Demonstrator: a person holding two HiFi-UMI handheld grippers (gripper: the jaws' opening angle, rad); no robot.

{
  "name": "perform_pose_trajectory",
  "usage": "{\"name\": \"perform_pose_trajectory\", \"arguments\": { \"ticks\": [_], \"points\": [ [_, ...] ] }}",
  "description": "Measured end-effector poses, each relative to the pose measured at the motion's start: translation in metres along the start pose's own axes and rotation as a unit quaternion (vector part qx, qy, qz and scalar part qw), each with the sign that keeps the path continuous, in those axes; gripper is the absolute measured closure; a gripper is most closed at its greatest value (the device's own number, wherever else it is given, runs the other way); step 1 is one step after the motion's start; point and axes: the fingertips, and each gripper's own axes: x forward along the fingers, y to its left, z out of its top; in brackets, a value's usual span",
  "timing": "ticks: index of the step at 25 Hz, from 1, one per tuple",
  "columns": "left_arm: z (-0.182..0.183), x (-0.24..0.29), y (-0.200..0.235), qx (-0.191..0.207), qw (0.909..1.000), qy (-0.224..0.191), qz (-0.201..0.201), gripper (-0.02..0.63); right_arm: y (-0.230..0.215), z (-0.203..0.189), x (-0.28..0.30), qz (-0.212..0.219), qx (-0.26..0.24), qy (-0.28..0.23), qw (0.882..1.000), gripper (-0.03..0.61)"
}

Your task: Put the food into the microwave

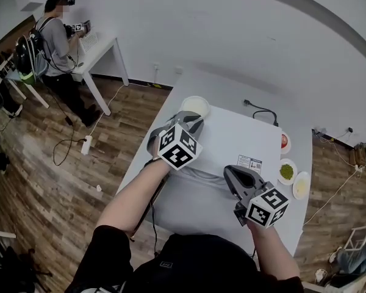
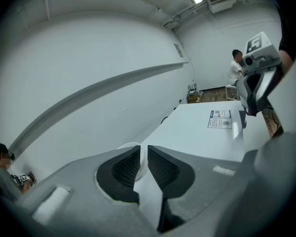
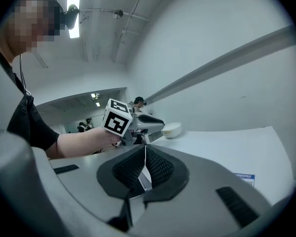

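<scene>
White and boxy, the microwave [image 1: 232,145] was seen in the middle of the grey tabletop [image 1: 219,87], and a bowl [image 1: 195,105] was set on its top, toward the tabletop's far left corner. The left arm was stretched forward over the tabletop's near left corner. The left gripper [image 1: 192,122] was tilted slightly down at the bowl, its jaws parted by a thin slit with nothing pressed between them. The right hand was held nearer the body, by the near edge. The right gripper [image 1: 232,174] was closed and empty. Three small dishes of food [image 1: 287,171] were lined along the tabletop's right edge.
</scene>
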Motion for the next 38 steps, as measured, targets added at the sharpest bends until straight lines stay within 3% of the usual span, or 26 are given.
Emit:
{"name": "perform_pose_trajectory", "arguments": {
  "ticks": [4, 11, 19, 22, 31, 36, 38],
  "points": [
    [-0.013, 0.012, -0.002, 0.031, 0.9988, 0.03, -0.024, 0.486, -0.001, -0.004, 0.004, -0.003, 0.004, 0.006, 1.0, 0.563],
    [-0.03, 0.034, -0.003, 0.108, 0.9904, 0.081, -0.029, 0.396, -0.003, -0.009, 0.005, -0.006, 0.018, 0.009, 1.0, 0.563],
    [-0.044, 0.059, 0.004, 0.133, 0.984, 0.117, -0.02, 0.401, -0.003, -0.016, 0.004, -0.007, 0.034, 0.011, 0.999, 0.563],
    [-0.041, 0.06, 0.007, 0.138, 0.9832, 0.119, -0.012, 0.454, -0.003, -0.017, 0.001, -0.005, 0.039, 0.012, 0.999, 0.563],
    [-0.034, 0.048, 0.006, 0.182, 0.976, 0.116, 0.026, 0.486, 0.0, -0.024, -0.003, 0.003, 0.041, 0.019, 0.999, 0.563],
    [-0.034, 0.043, 0.001, 0.233, 0.963, 0.127, 0.044, 0.494, 0.004, -0.029, -0.005, 0.009, 0.044, 0.021, 0.999, 0.562],
    [-0.032, 0.04, -0.003, 0.238, 0.9622, 0.125, 0.045, 0.495, 0.005, -0.03, -0.006, 0.01, 0.045, 0.022, 0.999, 0.563]
  ]
}}
